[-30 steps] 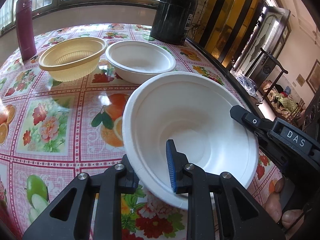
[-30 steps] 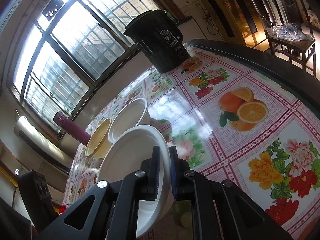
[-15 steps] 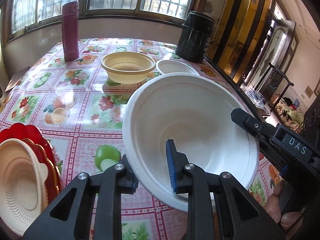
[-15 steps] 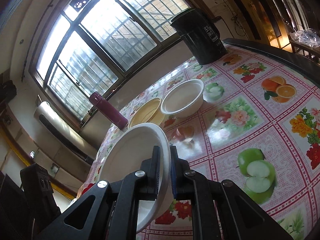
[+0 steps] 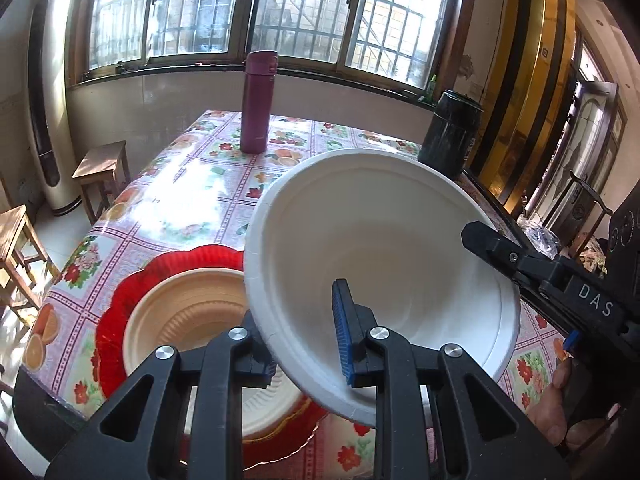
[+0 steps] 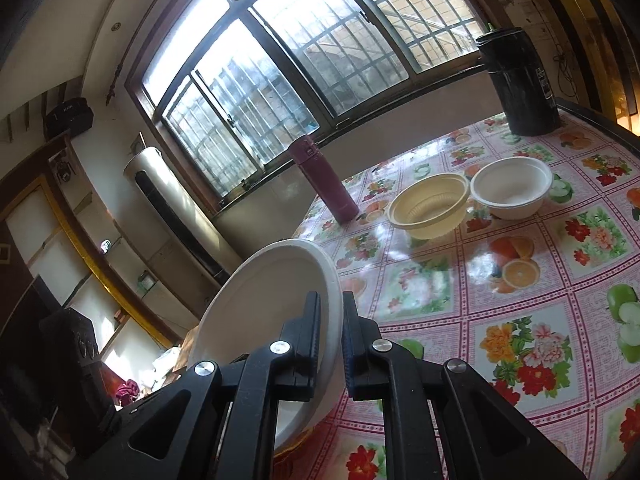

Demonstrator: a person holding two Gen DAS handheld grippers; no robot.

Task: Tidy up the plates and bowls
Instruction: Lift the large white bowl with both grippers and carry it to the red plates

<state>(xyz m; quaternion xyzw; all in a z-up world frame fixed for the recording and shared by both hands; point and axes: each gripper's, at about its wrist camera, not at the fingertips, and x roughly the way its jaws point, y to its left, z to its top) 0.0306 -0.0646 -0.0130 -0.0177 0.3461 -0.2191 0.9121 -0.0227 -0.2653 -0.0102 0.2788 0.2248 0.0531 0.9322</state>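
Left wrist view: our left gripper [image 5: 306, 334] pinches the near rim of the white bowl [image 5: 384, 248], one finger inside, one outside. The bowl hangs tilted above the counter [image 5: 192, 200], over the edge of a cream plate [image 5: 180, 320] that sits on a red plate [image 5: 116, 308]. Our right gripper [image 5: 480, 236] grips the bowl's far rim. A maroon flask [image 5: 258, 102] stands farther back.

Right wrist view: right gripper fingers [image 6: 310, 344] pressed onto the bowl's rim, bowl on edge. A yellow bowl [image 6: 430, 204] and a second white bowl [image 6: 512, 186] sit side by side on the counter, well apart from us.
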